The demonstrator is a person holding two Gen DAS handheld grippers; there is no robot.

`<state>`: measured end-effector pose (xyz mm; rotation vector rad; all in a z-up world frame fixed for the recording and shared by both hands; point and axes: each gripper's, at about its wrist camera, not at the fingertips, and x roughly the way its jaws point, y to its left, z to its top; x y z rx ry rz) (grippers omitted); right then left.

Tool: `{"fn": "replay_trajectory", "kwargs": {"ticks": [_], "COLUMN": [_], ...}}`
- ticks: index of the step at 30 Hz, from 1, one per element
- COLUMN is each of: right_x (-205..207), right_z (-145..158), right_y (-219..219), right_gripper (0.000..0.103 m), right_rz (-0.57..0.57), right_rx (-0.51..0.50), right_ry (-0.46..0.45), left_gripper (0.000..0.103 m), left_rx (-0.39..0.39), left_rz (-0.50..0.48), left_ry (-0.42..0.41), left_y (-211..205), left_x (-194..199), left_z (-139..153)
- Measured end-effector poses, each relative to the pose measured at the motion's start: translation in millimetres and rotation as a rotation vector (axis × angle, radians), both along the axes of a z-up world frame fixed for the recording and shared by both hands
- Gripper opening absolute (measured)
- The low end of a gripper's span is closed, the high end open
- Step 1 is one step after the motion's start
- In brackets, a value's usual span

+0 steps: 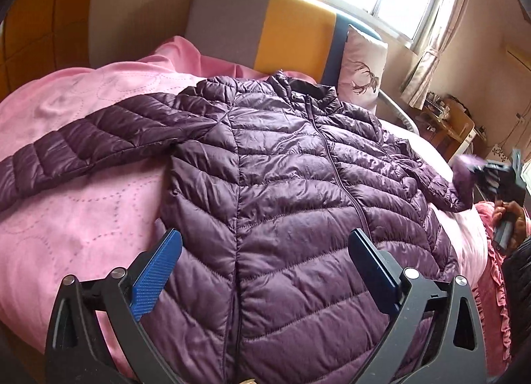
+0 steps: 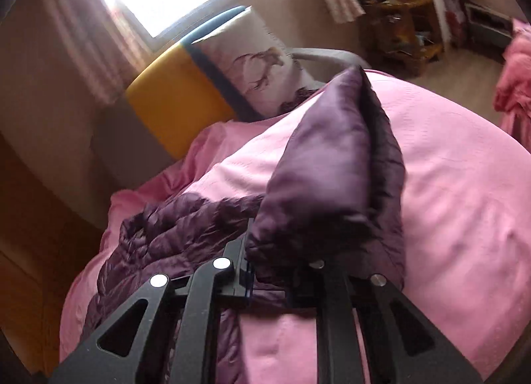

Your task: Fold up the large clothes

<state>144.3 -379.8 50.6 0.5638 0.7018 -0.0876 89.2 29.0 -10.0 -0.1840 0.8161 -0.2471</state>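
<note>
A dark purple quilted puffer jacket (image 1: 285, 185) lies face up on a pink bed, zipped, its left sleeve (image 1: 83, 148) spread out flat. My left gripper (image 1: 265, 248) is open and empty, hovering over the jacket's lower body. My right gripper (image 1: 491, 175) shows at the far right of the left wrist view, holding the cuff of the right sleeve (image 1: 461, 175) lifted off the bed. In the right wrist view the right gripper (image 2: 278, 271) is shut on that sleeve (image 2: 332, 165), which stands up in front of the camera and hides the fingertips.
The pink quilted bedspread (image 1: 83, 218) covers the bed. A grey, yellow and blue headboard (image 1: 265, 29) and a deer-print pillow (image 1: 361, 68) are at the far end. A wooden shelf (image 2: 401, 15) with clutter stands by the far wall. A pink ruffled cloth (image 2: 514, 85) hangs at the right.
</note>
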Motion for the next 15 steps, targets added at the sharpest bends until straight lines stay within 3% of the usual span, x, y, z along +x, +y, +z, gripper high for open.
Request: {"fn": "replay_trajectory", "kwargs": {"ticks": [6,12,15], "right_x": [45.4,70.2,77.7], "right_z": [-17.1,-41.2,-46.7], "right_y": [131.6,226.2,254.7], "right_gripper": [0.013,0.014,0.027], "right_rz": [0.259,0.437,0.490], "right_rx": [-0.077,-0.115,-0.097], "right_ry": [0.050,0.101,0.093], "left_gripper": [0.099,0.099,0.099], "left_rx": [0.003,-0.015,-0.052], "left_rz": [-0.033,-0.015,-0.002], "left_ry": [0.028,0.050,0.067], "left_y": [-5.2,-4.2,-0.6], "left_x": [15.4,31.6,43.1], "left_z": [-5.5,-9.5,-9.8]}}
